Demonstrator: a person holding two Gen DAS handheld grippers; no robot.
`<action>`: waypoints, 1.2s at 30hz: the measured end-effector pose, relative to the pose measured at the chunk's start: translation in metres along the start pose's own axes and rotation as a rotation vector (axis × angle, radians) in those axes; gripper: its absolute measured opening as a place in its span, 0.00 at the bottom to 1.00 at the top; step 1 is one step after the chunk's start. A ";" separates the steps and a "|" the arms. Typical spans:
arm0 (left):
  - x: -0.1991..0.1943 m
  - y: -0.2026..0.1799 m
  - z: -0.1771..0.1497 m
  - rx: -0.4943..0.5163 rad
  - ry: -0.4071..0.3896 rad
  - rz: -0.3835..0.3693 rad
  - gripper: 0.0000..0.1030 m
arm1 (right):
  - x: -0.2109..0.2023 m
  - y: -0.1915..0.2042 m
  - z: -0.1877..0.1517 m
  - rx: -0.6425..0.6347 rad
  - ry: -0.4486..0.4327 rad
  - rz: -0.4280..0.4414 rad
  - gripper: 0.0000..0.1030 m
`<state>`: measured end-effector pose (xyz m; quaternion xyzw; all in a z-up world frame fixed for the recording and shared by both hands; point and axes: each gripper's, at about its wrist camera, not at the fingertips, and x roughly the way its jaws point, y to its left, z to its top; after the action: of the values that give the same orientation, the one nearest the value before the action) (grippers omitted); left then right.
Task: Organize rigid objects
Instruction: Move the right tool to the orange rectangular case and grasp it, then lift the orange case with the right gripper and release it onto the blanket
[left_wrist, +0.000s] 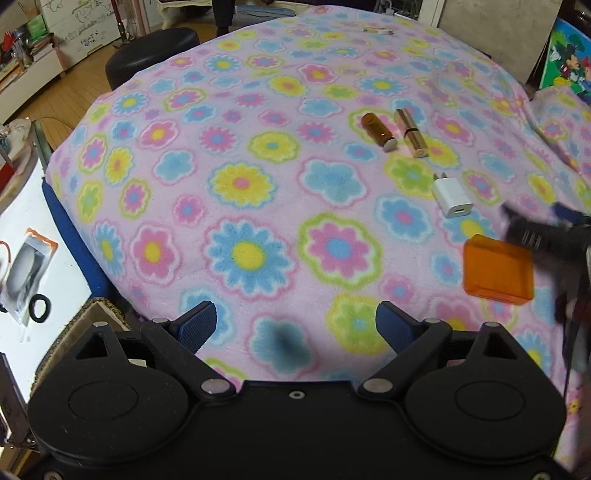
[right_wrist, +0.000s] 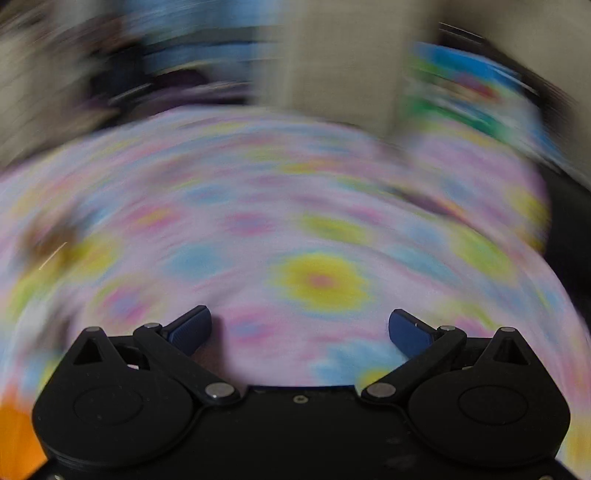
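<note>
In the left wrist view an amber bottle (left_wrist: 378, 132) and a gold lipstick tube (left_wrist: 410, 132) lie side by side on the flowered blanket (left_wrist: 258, 184). A white USB charger (left_wrist: 450, 197) lies nearer, and a flat orange square lid (left_wrist: 496, 269) nearer still at the right. My left gripper (left_wrist: 295, 326) is open and empty above the blanket, left of these objects. My right gripper (right_wrist: 299, 330) is open and empty; it shows blurred in the left wrist view (left_wrist: 535, 232) just over the orange lid. The right wrist view is motion-blurred; an orange patch (right_wrist: 14, 435) shows at its lower left.
A black round stool (left_wrist: 151, 51) stands beyond the bed's far left. A white surface (left_wrist: 29, 229) with a packaged item and a black ring lies at the left. A small light object (left_wrist: 378, 31) lies at the far edge of the blanket. A cartoon poster (left_wrist: 569, 62) stands at the right.
</note>
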<state>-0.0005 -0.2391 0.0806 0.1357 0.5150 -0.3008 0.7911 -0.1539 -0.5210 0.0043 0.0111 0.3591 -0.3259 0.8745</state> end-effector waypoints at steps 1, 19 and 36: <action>0.000 0.000 -0.001 -0.009 0.004 -0.019 0.88 | -0.003 0.003 -0.001 -0.011 0.017 0.044 1.00; -0.008 -0.007 0.009 -0.049 -0.087 0.105 0.93 | -0.077 0.066 0.000 0.264 0.162 0.133 0.97; 0.020 -0.016 0.009 0.007 0.006 0.049 0.94 | -0.037 -0.014 0.012 0.217 0.203 0.058 0.89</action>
<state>0.0017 -0.2632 0.0678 0.1521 0.5129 -0.2827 0.7961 -0.1736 -0.5139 0.0399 0.1488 0.4077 -0.3345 0.8365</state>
